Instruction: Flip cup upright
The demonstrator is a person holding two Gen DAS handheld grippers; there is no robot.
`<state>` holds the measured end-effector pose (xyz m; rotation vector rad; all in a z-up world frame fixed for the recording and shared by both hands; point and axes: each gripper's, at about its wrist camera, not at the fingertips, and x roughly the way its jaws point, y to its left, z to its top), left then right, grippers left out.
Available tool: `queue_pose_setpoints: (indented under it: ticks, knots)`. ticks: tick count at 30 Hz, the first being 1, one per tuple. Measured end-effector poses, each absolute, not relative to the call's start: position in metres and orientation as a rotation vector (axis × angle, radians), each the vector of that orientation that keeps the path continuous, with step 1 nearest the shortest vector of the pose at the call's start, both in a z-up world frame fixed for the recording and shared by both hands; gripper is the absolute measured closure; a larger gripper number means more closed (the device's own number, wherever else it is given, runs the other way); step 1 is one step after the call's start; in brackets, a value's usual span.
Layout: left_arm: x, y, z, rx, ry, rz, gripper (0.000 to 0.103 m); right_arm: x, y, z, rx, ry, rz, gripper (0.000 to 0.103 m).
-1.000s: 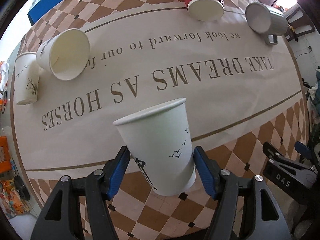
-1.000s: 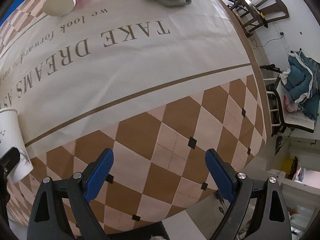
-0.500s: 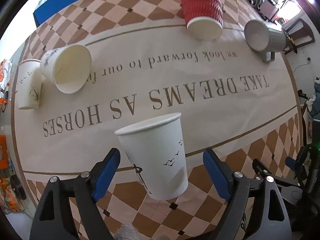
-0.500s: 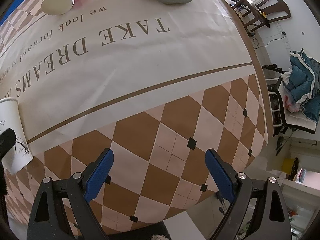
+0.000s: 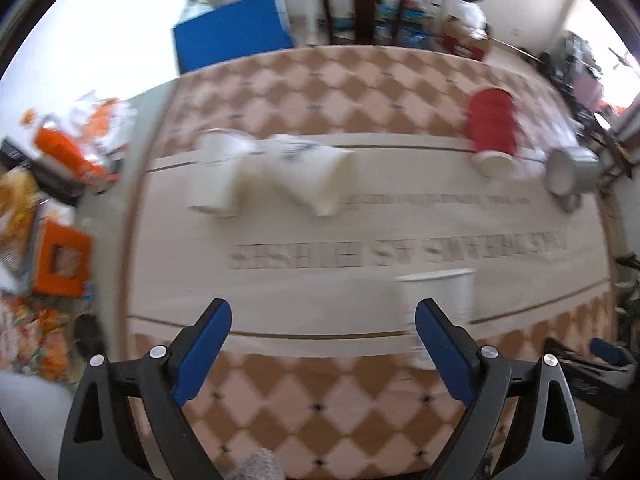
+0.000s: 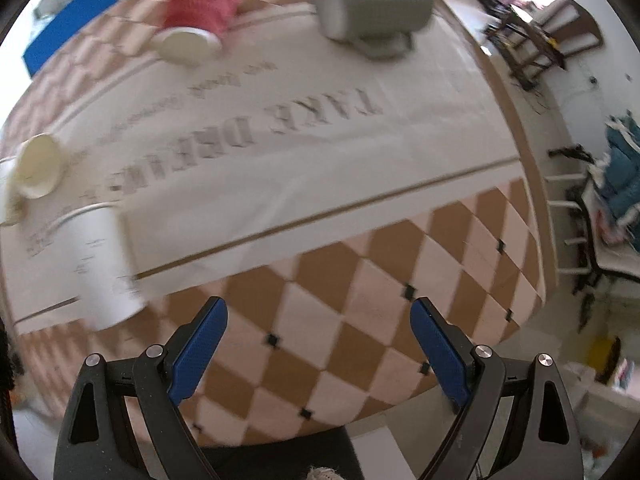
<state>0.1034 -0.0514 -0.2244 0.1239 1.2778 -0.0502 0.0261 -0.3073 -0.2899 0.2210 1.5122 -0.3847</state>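
A white paper cup with small bird marks (image 5: 440,300) stands upright on the tablecloth, partly behind my left gripper's right finger; it also shows at the left of the right wrist view (image 6: 100,264). My left gripper (image 5: 322,336) is open and empty, drawn back from the cup. My right gripper (image 6: 318,336) is open and empty above the checkered cloth near the table's front edge. Both views are blurred.
A red ribbed cup (image 5: 492,136) and a grey mug (image 5: 572,174) lie on their sides at the far right. Two white paper cups (image 5: 316,172) sit at the far left, one (image 5: 220,176) upright. Clutter lies beyond the table's left edge (image 5: 132,200).
My left gripper opened, let go of the white cup and pulled back and to the left; the cup stands on the table. My right gripper's view shifted left.
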Motion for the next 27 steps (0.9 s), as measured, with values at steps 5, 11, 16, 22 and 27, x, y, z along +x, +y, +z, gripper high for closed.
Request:
queue_pose_setpoints:
  ticks: [5, 11, 16, 22, 27]
  knots:
    - [0.098, -0.006, -0.241, 0.131, 1.307, 0.09, 0.009, 0.044, -0.264, -0.275, 0.195, 1.506, -0.241, 0.009]
    - [0.096, 0.025, -0.28, 0.093, 1.357, 0.159, 0.009, 0.069, -0.214, -0.278, 0.137, 1.516, -0.131, 0.011]
    - [0.094, 0.034, -0.304, 0.074, 1.398, 0.184, 0.009, 0.088, -0.184, -0.288, 0.113, 1.582, -0.085, 0.018]
    - [0.1, 0.04, -0.321, 0.076, 1.428, 0.202, 0.009, 0.105, -0.166, -0.3, 0.093, 1.617, -0.044, 0.026]
    - [0.105, 0.039, -0.326, 0.087, 1.43, 0.192, 0.009, 0.112, -0.161, -0.312, 0.088, 1.649, -0.042, 0.034]
